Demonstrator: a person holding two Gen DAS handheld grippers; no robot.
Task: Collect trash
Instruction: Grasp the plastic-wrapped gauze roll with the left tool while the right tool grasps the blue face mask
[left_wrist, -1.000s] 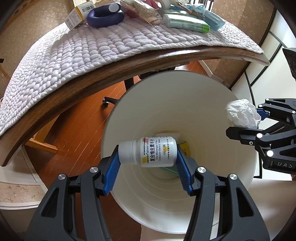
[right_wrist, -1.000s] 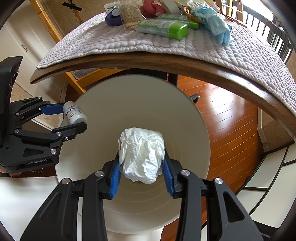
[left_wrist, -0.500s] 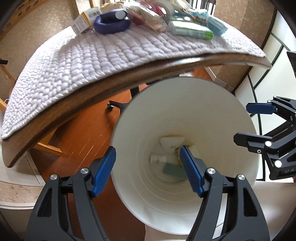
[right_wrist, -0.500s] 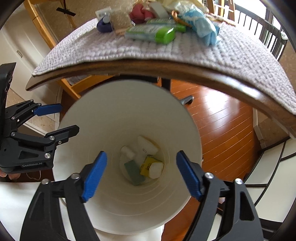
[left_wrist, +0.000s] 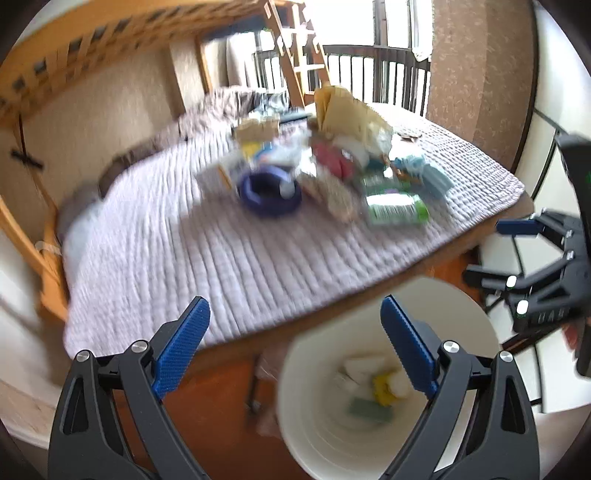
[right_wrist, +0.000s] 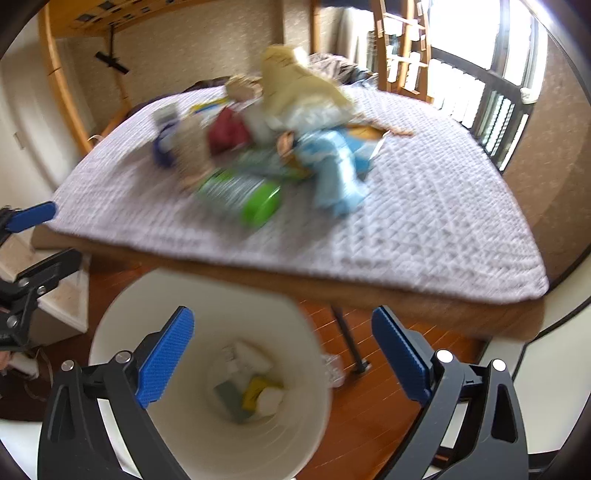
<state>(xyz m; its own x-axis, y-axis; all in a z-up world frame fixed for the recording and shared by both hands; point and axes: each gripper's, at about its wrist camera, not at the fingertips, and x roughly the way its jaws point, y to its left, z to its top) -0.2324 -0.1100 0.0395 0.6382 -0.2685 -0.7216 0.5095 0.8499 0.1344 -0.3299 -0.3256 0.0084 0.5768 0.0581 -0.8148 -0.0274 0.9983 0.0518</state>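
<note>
A white bin (left_wrist: 314, 435) stands on the floor by the table, with several trash pieces at its bottom; it also shows in the right wrist view (right_wrist: 317, 387). My left gripper (left_wrist: 295, 350) is open and empty above the table edge and bin rim. My right gripper (right_wrist: 282, 358) is open and empty above the bin. A blurred pile of trash lies on the quilted grey cloth (left_wrist: 166, 251): a green pack (left_wrist: 397, 210), a purple ring (left_wrist: 267, 192), a blue mask (right_wrist: 332, 166), a red item (right_wrist: 227, 131), a tan bag (left_wrist: 347, 107).
The wooden table edge (right_wrist: 406, 299) runs just beyond the bin. A table leg (right_wrist: 349, 343) stands on the red wood floor (right_wrist: 369, 413). Each gripper shows at the side of the other's view, the right (left_wrist: 524, 254) and the left (right_wrist: 33, 236).
Both grippers opened and dropped the white bottle and the crumpled white wad into the bin. Both then rose and tilted up, so the tabletop fills the views.
</note>
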